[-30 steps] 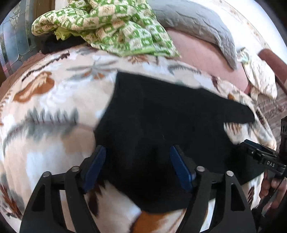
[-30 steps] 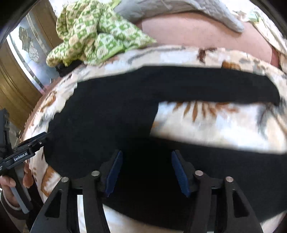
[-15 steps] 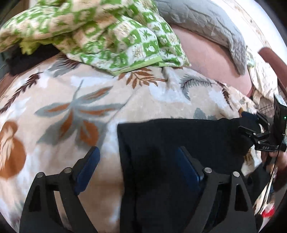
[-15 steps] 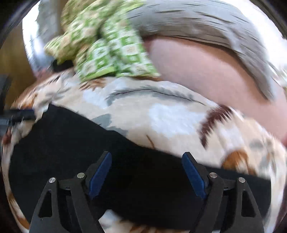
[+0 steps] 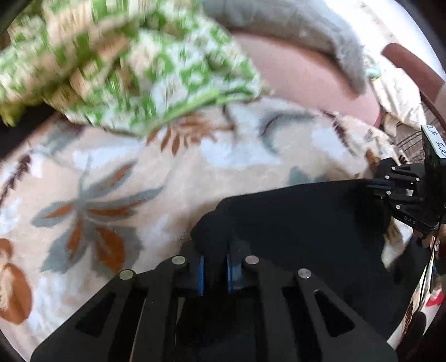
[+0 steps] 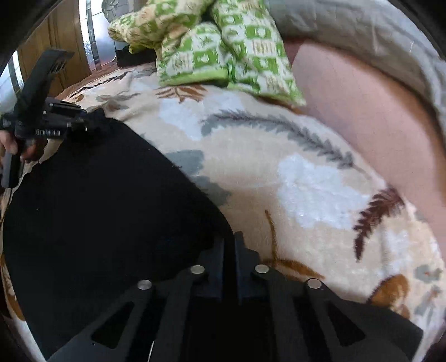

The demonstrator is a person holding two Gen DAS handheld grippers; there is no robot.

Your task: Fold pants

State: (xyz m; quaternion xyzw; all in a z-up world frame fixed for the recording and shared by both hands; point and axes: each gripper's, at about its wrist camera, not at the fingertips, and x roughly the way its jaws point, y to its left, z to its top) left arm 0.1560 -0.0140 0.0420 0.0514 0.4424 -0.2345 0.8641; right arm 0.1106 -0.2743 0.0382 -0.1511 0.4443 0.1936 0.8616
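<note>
Black pants (image 5: 306, 222) lie on a leaf-patterned blanket (image 5: 139, 181). In the left wrist view my left gripper (image 5: 214, 259) is at their near left corner; its jaws are closing and the blue pads (image 5: 200, 275) pinch a raised fold of black cloth. My right gripper (image 5: 373, 186) shows at the right edge, biting the far corner. In the right wrist view the pants (image 6: 97, 208) fill the left half. My right gripper (image 6: 229, 245) has its jaws closing on their edge, fingers nearly together. My left gripper (image 6: 94, 119) grips the pants' upper-left corner, held by a hand.
A crumpled green checked cloth (image 5: 125, 69) (image 6: 223, 47) lies on the blanket (image 6: 278, 167) beyond the pants. Behind it are a grey quilt (image 5: 306, 25) and a pink sheet (image 6: 376, 125). Wooden panelling (image 6: 64, 55) stands far left, a brown chair back (image 5: 412, 69) far right.
Both grippers stood open over the pants and are now shut on the cloth. Both moved across the pants to their far edge, and the left one's corner has bunched up.
</note>
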